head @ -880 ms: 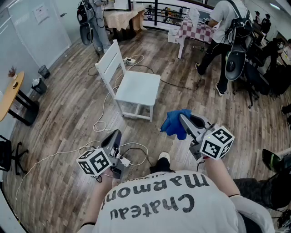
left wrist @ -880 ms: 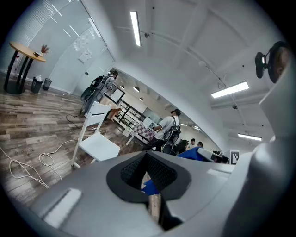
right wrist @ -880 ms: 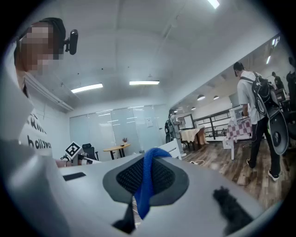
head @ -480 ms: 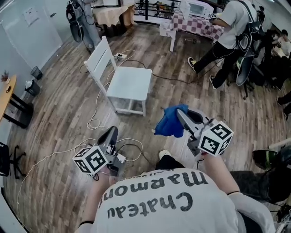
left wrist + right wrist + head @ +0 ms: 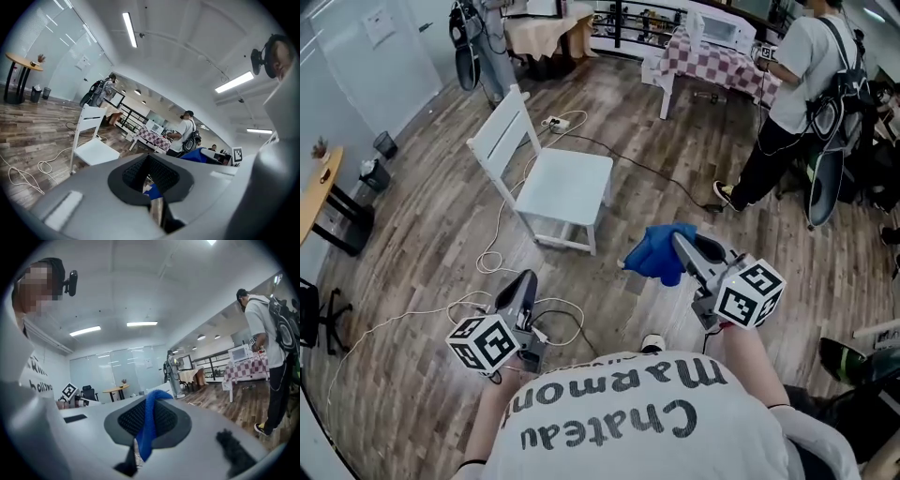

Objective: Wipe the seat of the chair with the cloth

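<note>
While the right gripper [image 5: 682, 246] is held out over the floor [image 5: 422, 216] in front of the person, its fingers [image 5: 89, 437] are pressed together on a fold of the blue cloth [image 5: 654, 253]. In the right gripper view a strip of cloth runs up out of the seam between them and curls over their tips. In the head view the rest of it hangs bunched at the tips, in the air and clear of the floor. The left gripper [image 5: 525, 283] is held lower and to the left, just above a loop of white cable [image 5: 502, 246]. Its fingers [image 5: 89, 197] are closed against each other with nothing between them; the blue seen through the slit in the left gripper view is the cloth farther off. The white chair [image 5: 562, 183] stands on the floor ahead and to the left of the cloth, well apart from both grippers, with its back to the left and its seat facing up. A black cable [image 5: 647, 167] runs along the floor past its right side. Beyond it another person [image 5: 811, 84] stands at a checked table [image 5: 727, 66].
</note>
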